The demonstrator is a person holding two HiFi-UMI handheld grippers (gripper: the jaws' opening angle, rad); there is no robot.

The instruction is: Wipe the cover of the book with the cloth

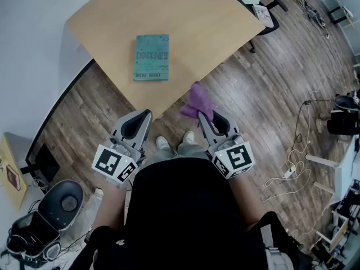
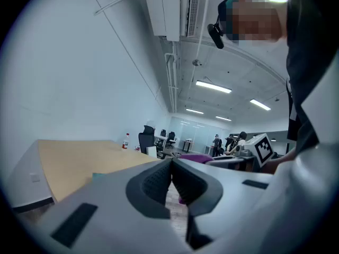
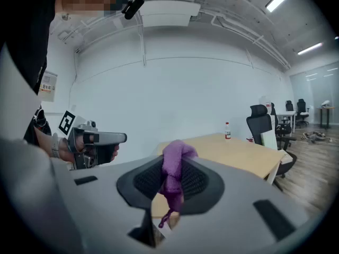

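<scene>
A teal book [image 1: 152,57] lies flat on the light wooden table [image 1: 191,16], cover up. My right gripper [image 1: 203,116] is shut on a purple cloth [image 1: 197,101], which bunches up above its tips over the floor, short of the table's near edge. In the right gripper view the cloth [image 3: 173,174] sits pinched between the black pads, and the left gripper [image 3: 121,138] shows beside it. My left gripper [image 1: 147,115] is shut and holds nothing; its pads [image 2: 157,183] meet. It hovers level with the right one, near the table's corner. A sliver of the book [image 2: 100,176] shows over its housing.
The table's near corner points at me, with wood floor all around it. Office chairs [image 3: 262,121] and a small bottle [image 3: 227,130] stand at the table's far side. Cables [image 1: 292,151] trail across the floor to my right. A grey device [image 1: 62,201] sits at lower left.
</scene>
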